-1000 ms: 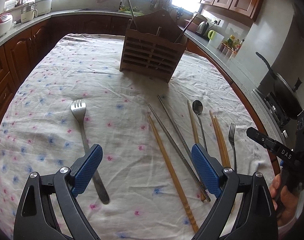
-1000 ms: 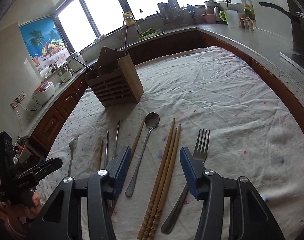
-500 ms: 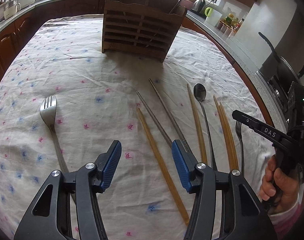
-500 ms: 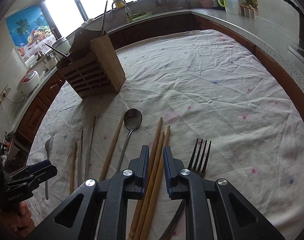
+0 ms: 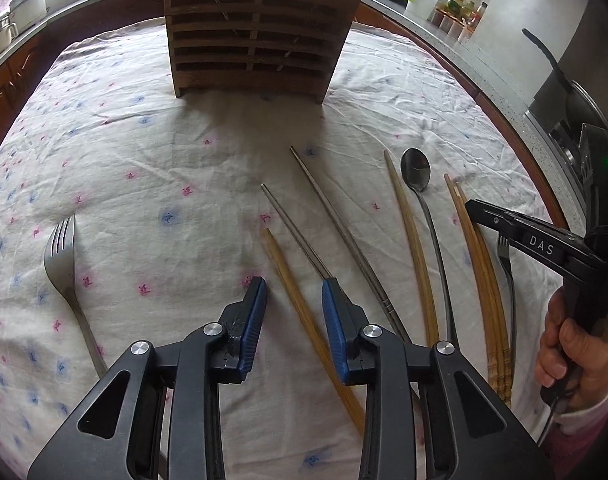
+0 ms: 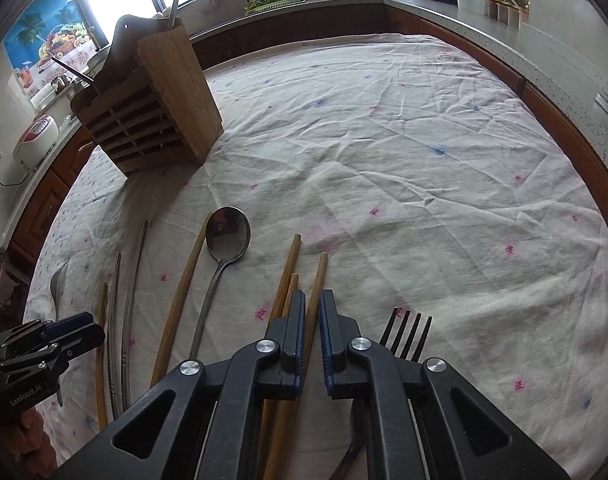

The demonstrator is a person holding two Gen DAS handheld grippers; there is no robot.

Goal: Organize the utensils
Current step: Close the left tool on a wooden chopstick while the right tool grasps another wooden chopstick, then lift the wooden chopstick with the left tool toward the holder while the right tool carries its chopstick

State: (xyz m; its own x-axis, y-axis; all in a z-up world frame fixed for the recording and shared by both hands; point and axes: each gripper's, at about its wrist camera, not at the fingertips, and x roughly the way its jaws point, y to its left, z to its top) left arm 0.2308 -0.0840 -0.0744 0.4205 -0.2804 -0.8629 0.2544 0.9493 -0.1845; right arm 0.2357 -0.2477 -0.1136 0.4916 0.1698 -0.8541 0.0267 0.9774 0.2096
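My left gripper (image 5: 293, 300) hangs low over the flowered tablecloth. Its jaws are closing with a single wooden chopstick (image 5: 287, 272) between the blue pads, a gap still on each side. My right gripper (image 6: 312, 304) is shut on the rightmost of three wooden chopsticks (image 6: 321, 268), which lies flat on the cloth. The slatted wooden utensil holder (image 5: 255, 40) (image 6: 155, 108) stands upright at the far side and holds a few utensils. Two metal chopsticks (image 5: 336, 220), a spoon (image 6: 227, 236) and another wooden chopstick (image 5: 408, 224) lie between the two grippers.
A steel fork (image 5: 61, 256) lies alone at the left, and a dark fork (image 6: 408, 328) lies just right of my right gripper. A hand (image 5: 572, 356) holds the right gripper's handle. Kitchen counters with a kettle and jars ring the table (image 6: 424, 160).
Both grippers have moved forward and down to the cloth. The left jaws have narrowed around the single wooden chopstick. The right jaws have shut on one of the three chopsticks.
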